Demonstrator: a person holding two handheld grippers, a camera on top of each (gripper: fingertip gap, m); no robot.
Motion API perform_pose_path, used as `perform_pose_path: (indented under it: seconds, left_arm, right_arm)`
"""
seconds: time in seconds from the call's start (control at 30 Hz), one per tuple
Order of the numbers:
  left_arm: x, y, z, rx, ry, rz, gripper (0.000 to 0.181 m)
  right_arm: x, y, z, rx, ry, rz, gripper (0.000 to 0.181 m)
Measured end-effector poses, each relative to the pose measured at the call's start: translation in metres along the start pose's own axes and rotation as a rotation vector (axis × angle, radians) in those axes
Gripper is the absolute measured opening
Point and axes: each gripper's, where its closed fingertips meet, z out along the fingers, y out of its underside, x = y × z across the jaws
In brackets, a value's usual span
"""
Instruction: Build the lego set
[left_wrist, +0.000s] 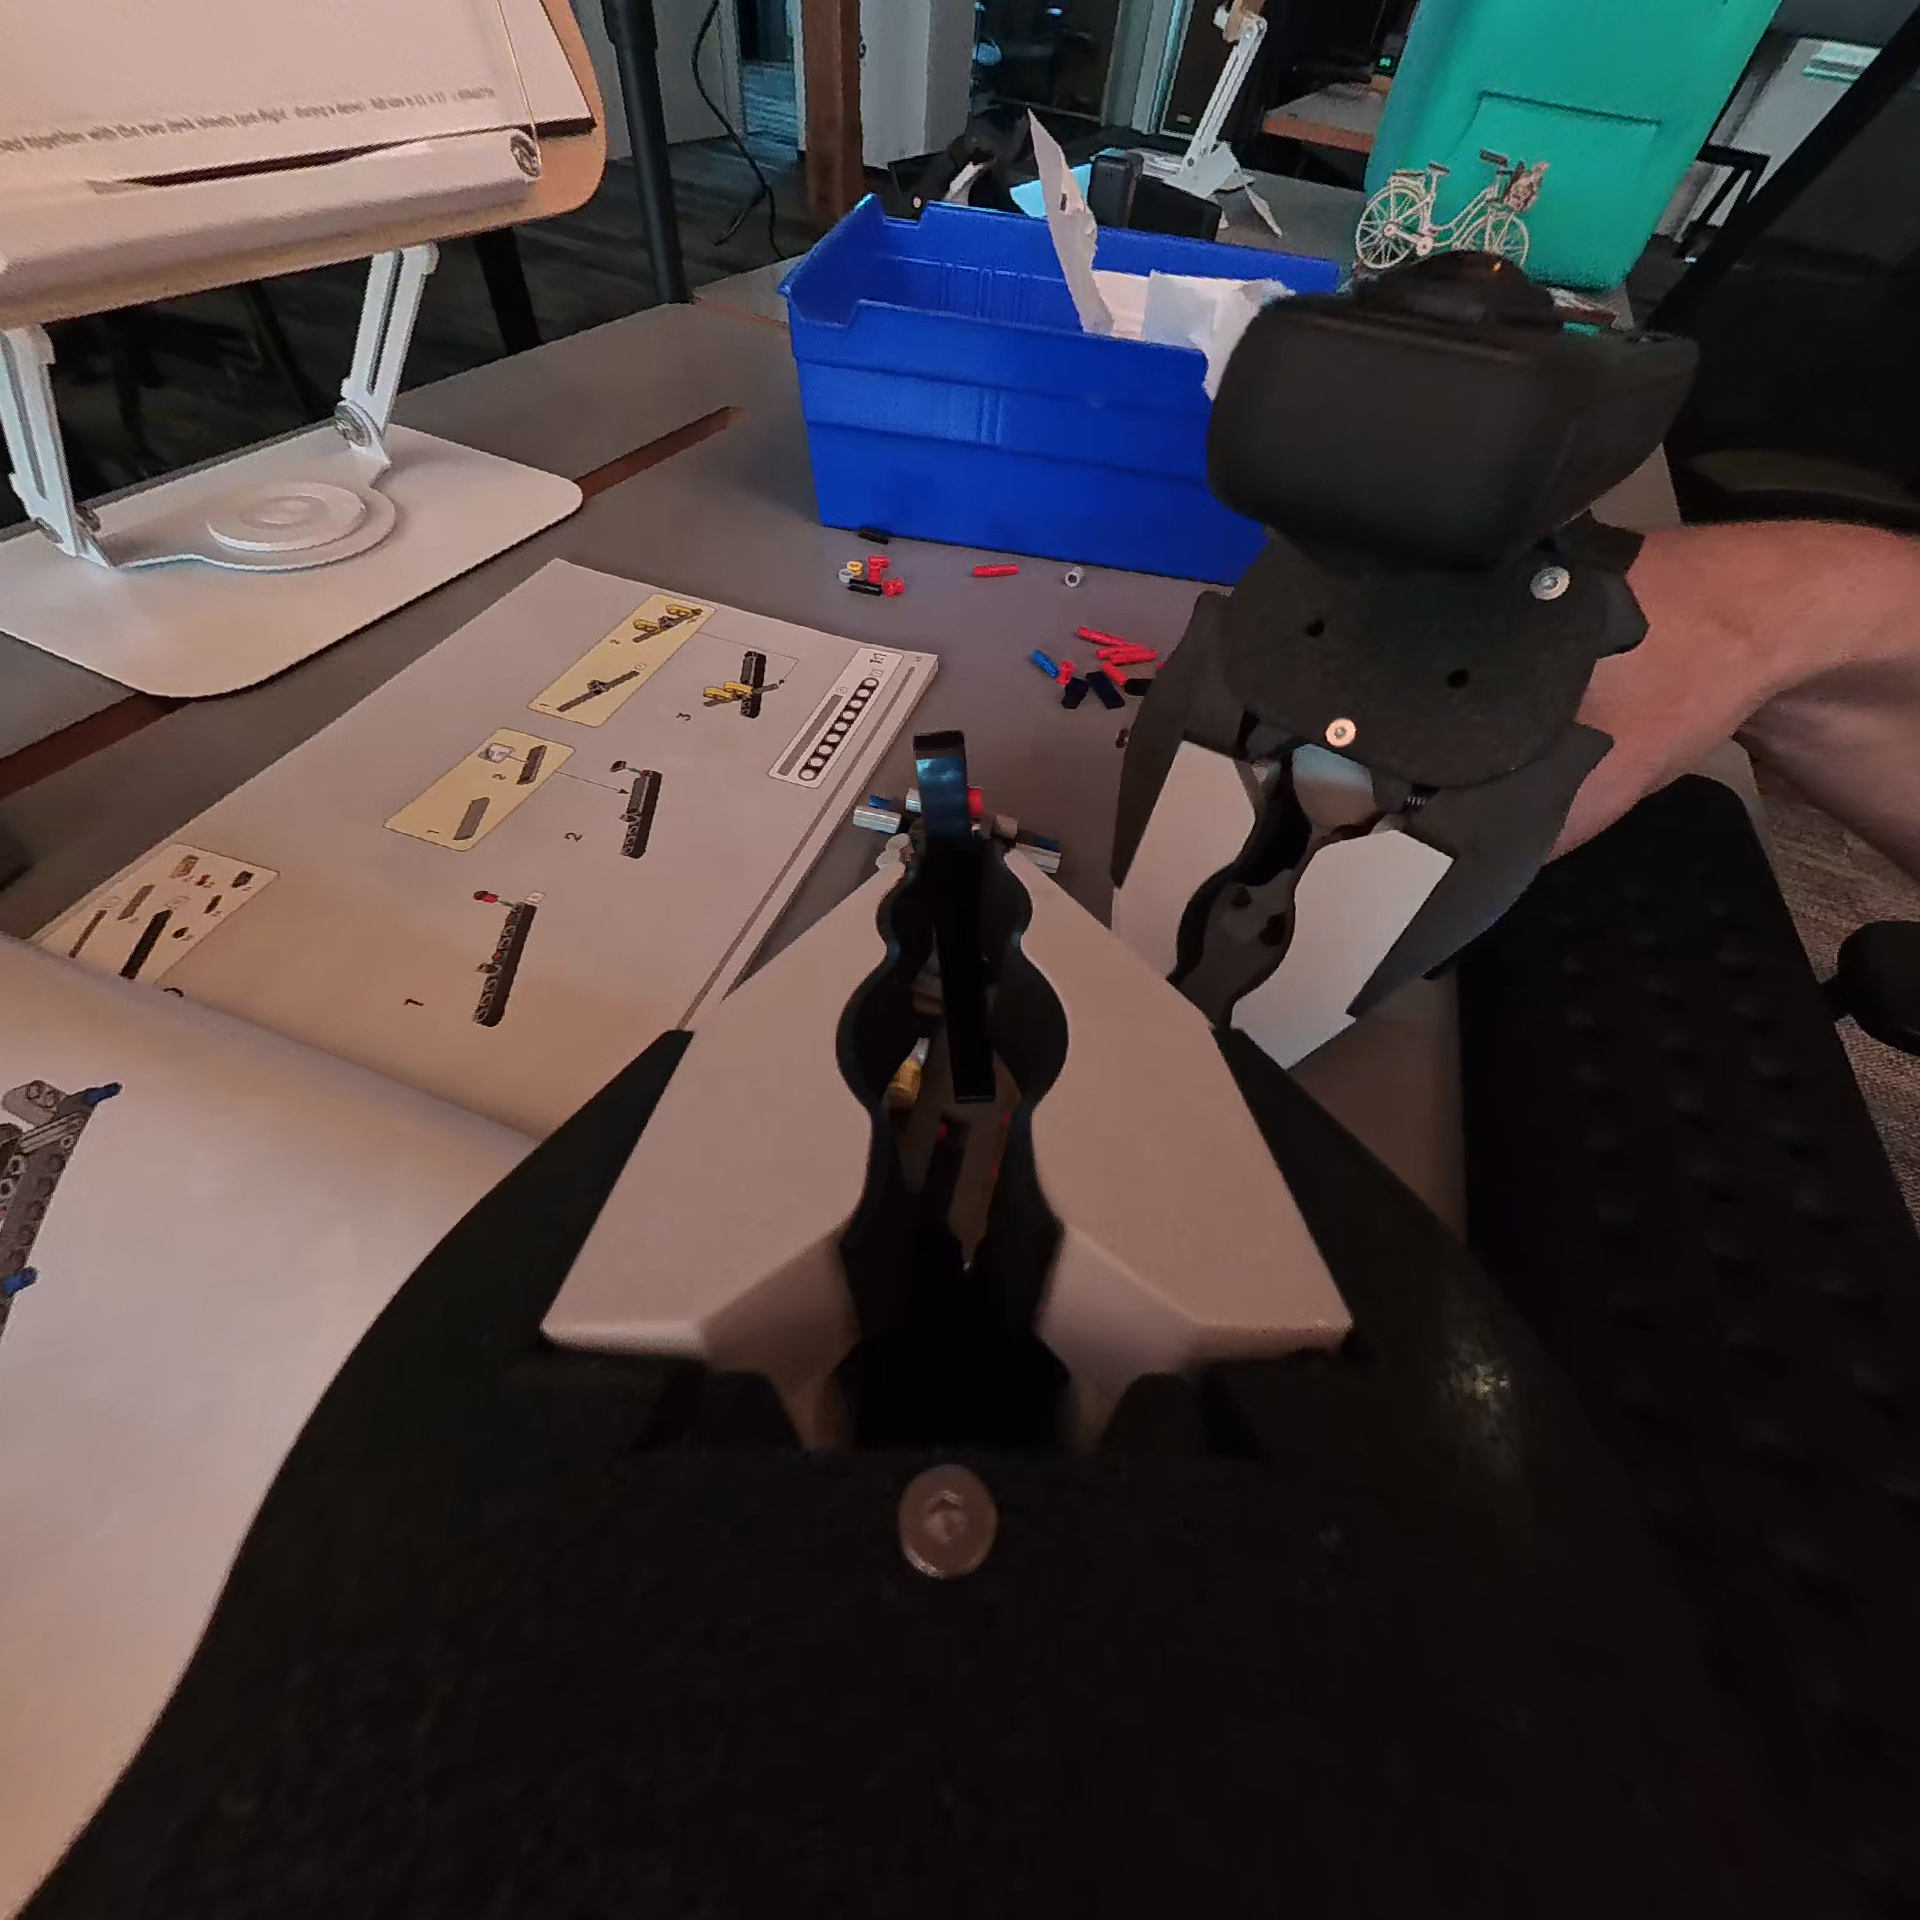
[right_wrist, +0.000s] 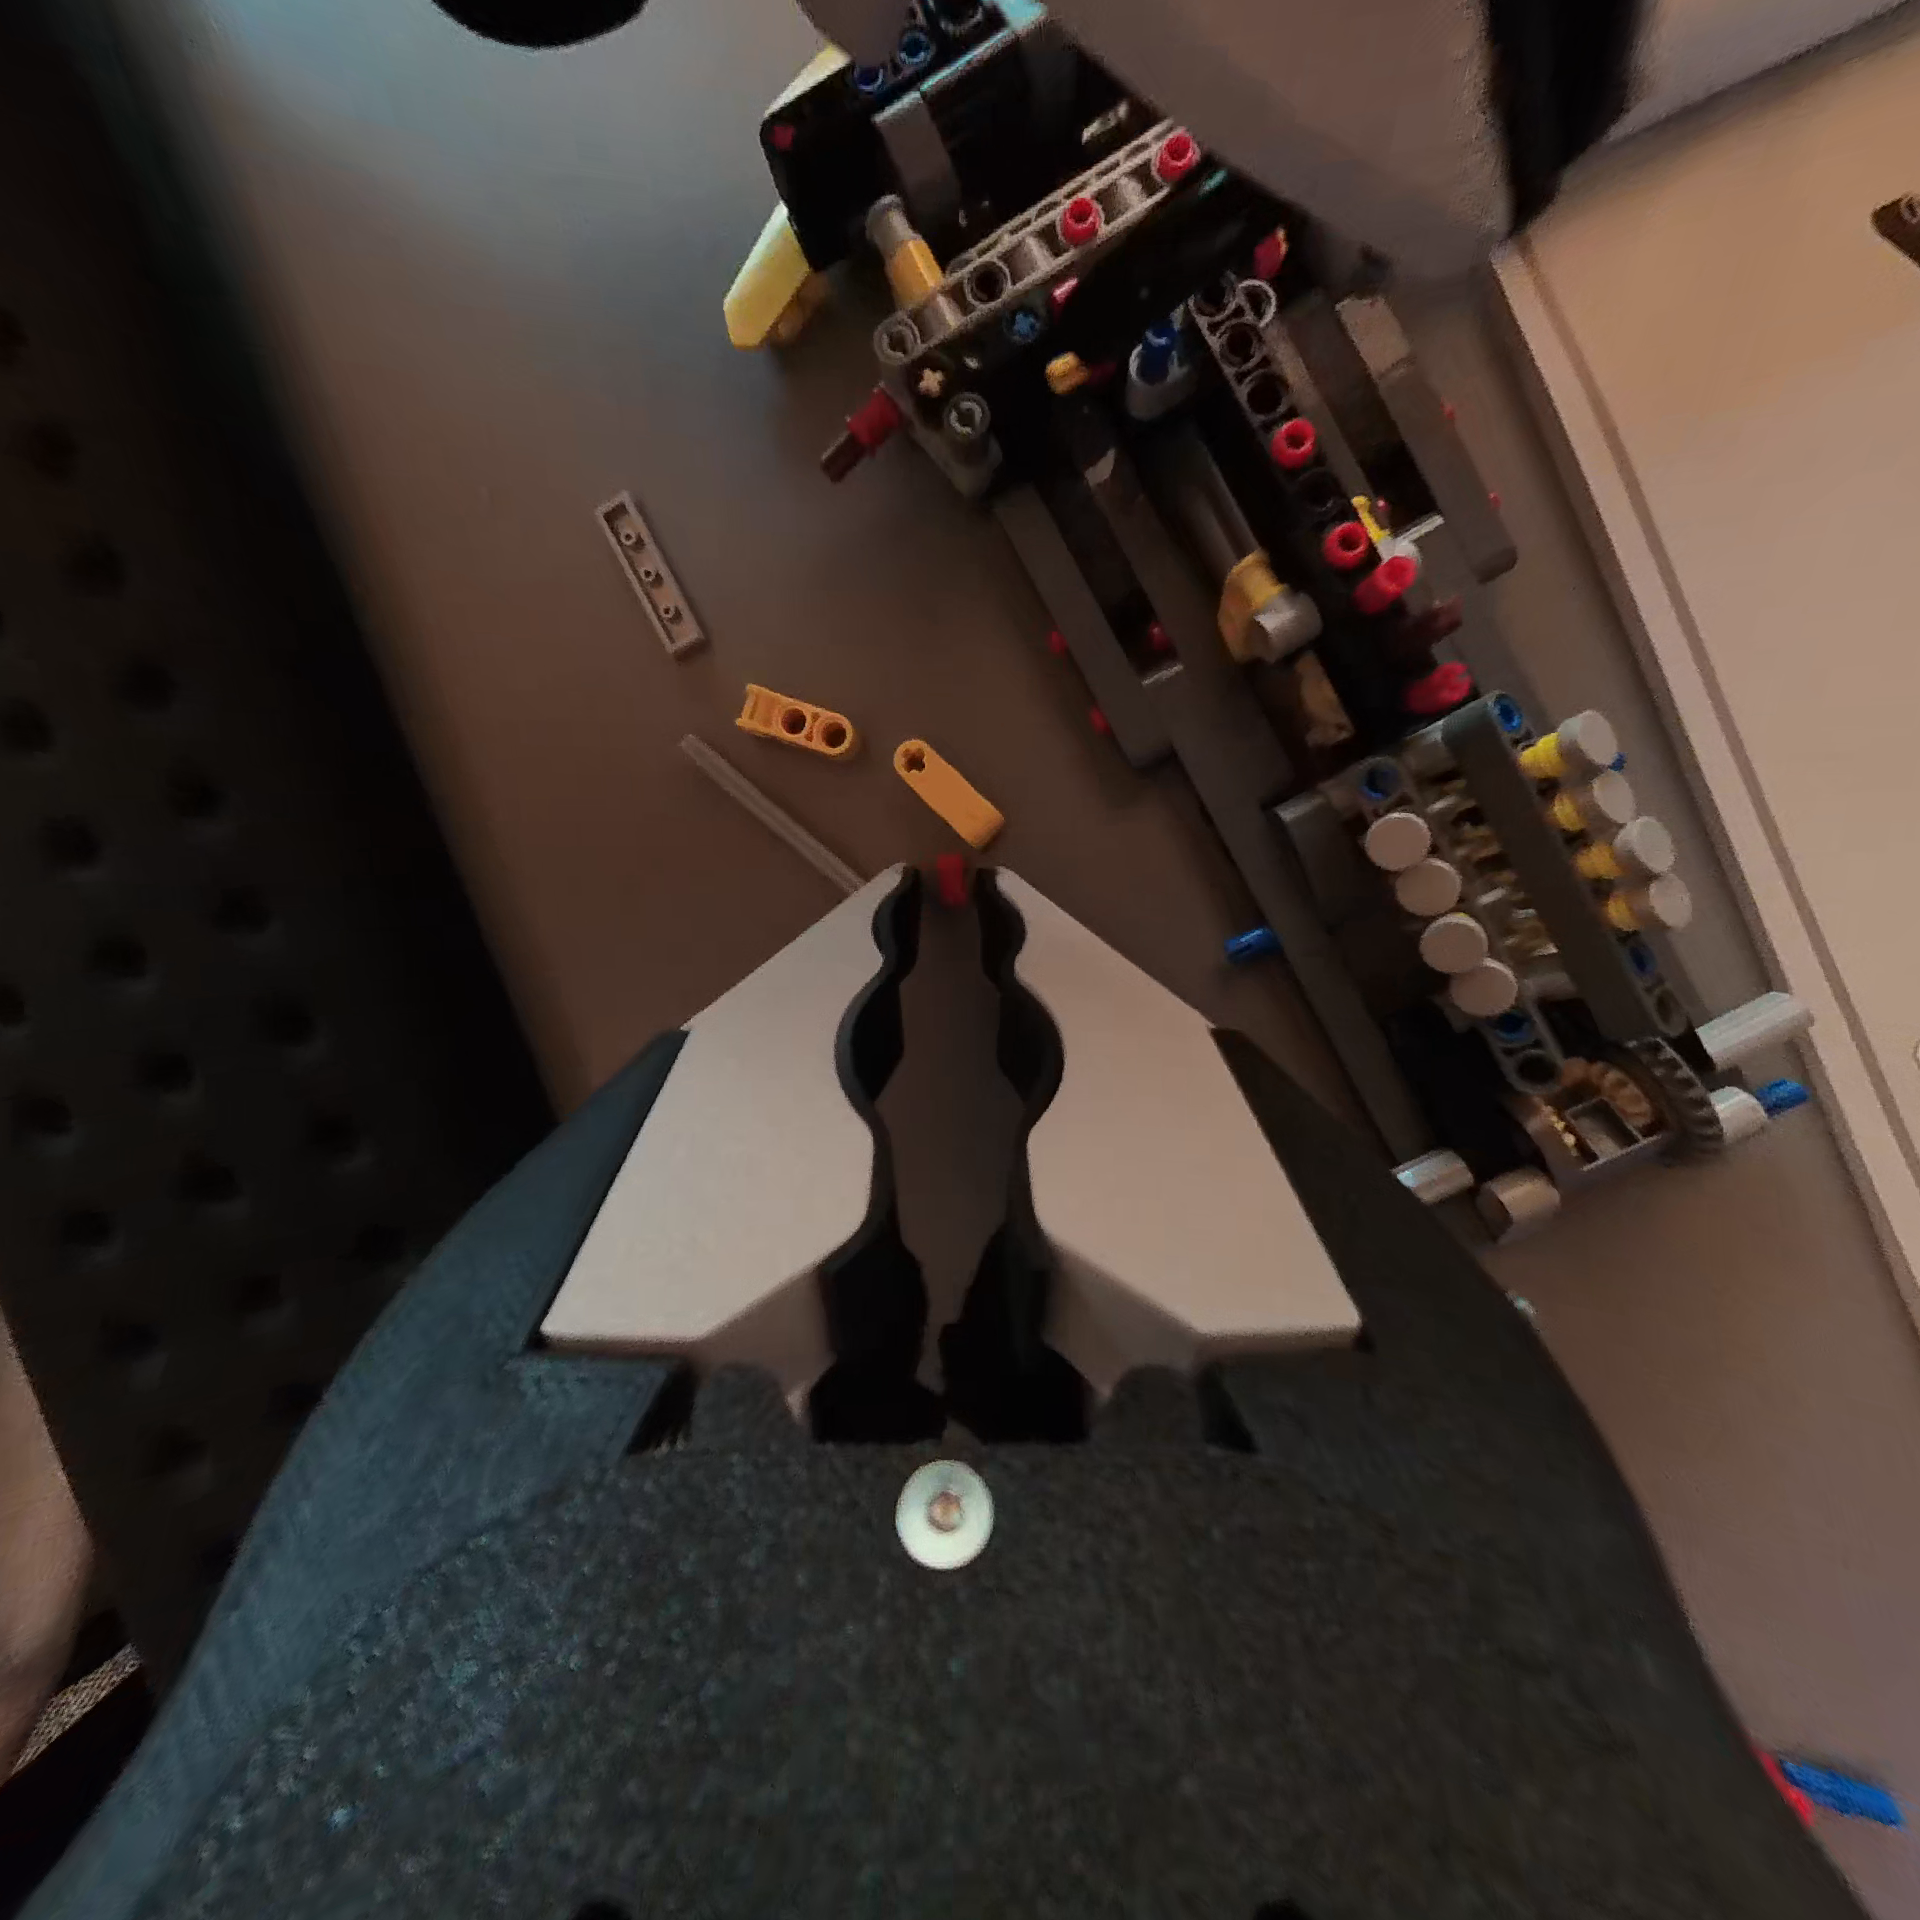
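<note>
left wrist: low, across table (left_wrist: 665, 488) | right wrist: steep, close | shared: model (right_wrist: 1299, 582)

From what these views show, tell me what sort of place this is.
Probably an office or workshop desk set up for model building. An open instruction booklet lies on the grey table, a blue bin sits behind scattered small parts, and a half-built model lies alongside.

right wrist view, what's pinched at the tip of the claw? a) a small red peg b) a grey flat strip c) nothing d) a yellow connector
a: the right claw is shut on a small red peg at its tips, while the yellow connector and the grey flat strip lie loose on the table.
</note>
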Motion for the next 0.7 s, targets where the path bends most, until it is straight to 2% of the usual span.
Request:
perform_pose_path:
  seconds: [0.03,0.27,0.33,0.4,0.5,0.6,0.7]
  left_arm:
    - [0.0,0.0,0.0,0.0,-0.002,-0.001,0.006]
    - [-0.001,0.003,0.001,-0.015,-0.002,-0.001,0.006]
    - [-0.002,0.005,0.001,-0.023,-0.008,-0.005,0.006]
    - [-0.002,0.006,0.002,-0.031,0.0,-0.015,0.006]
    - [0.006,0.004,0.002,-0.016,0.048,-0.043,0.006]
    - [0.018,-0.002,0.001,0.019,0.119,-0.089,0.006]
    - [0.026,-0.007,0.0,0.054,0.187,-0.146,0.006]
  right_arm:
    - [0.0,0.0,0.001,-0.003,0.002,-0.002,0.01]
    - [-0.002,-0.002,-0.001,-0.004,0.022,-0.072,0.005]
    - [-0.005,-0.017,-0.012,0.13,-0.002,-0.041,0.005]
    - [-0.004,-0.039,-0.033,0.329,-0.003,0.004,0.005]
    - [0.012,-0.061,-0.069,0.617,0.11,0.05,0.004]
    - [0.021,-0.07,-0.089,0.808,0.27,0.018,0.003]
    - [0.02,-0.074,-0.092,0.893,0.342,0.0,0.003]
